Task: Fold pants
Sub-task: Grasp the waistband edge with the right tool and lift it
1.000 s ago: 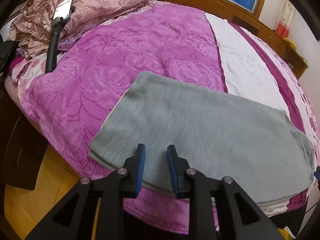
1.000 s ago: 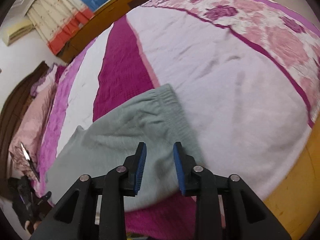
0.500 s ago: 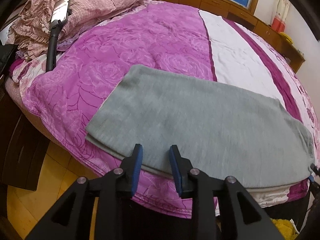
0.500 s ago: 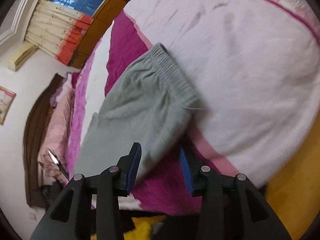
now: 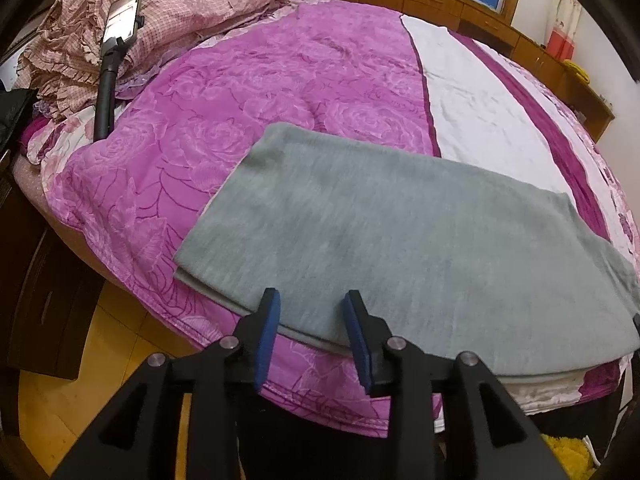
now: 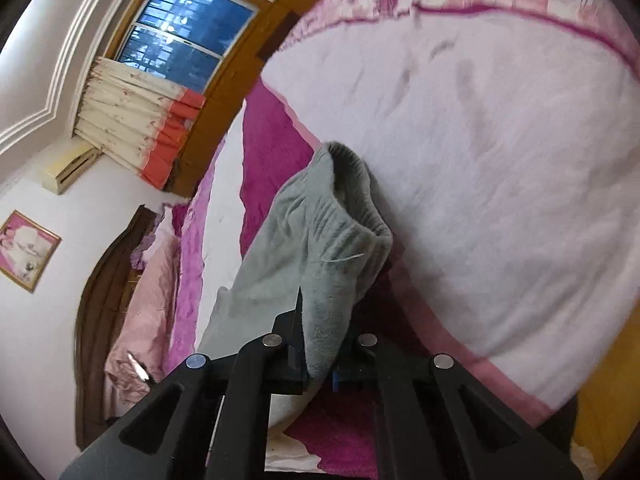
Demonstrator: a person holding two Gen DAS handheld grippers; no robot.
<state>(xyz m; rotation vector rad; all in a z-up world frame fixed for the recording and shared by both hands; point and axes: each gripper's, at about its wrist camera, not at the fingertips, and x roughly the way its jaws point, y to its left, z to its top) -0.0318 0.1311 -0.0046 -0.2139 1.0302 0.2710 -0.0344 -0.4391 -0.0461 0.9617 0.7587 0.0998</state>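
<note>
Grey pants [image 5: 400,240] lie folded lengthwise along the near edge of the bed. My left gripper [image 5: 310,308] hovers at their near hem edge; its jaws are opening, the blue pads straddle the edge and do not press on the cloth. In the right wrist view my right gripper [image 6: 318,344] is shut on the waistband corner of the grey pants [image 6: 304,240]. That corner is lifted and bunched, and the elastic waistband [image 6: 356,192] curls open above the fingers.
A magenta rose-patterned bedspread [image 5: 248,92] with a white strip [image 5: 472,92] covers the bed. Pink pillows [image 5: 180,4] and a phone on a black stick [image 5: 108,68] lie at the head. Wooden floor [image 5: 80,364] shows beside the bed. A window [image 6: 184,40] and wooden cabinets lie beyond.
My right gripper dropped to the waistband corner, rolled, and closed on it, lifting the cloth. My left gripper's jaws have widened at the hem and barely shifted.
</note>
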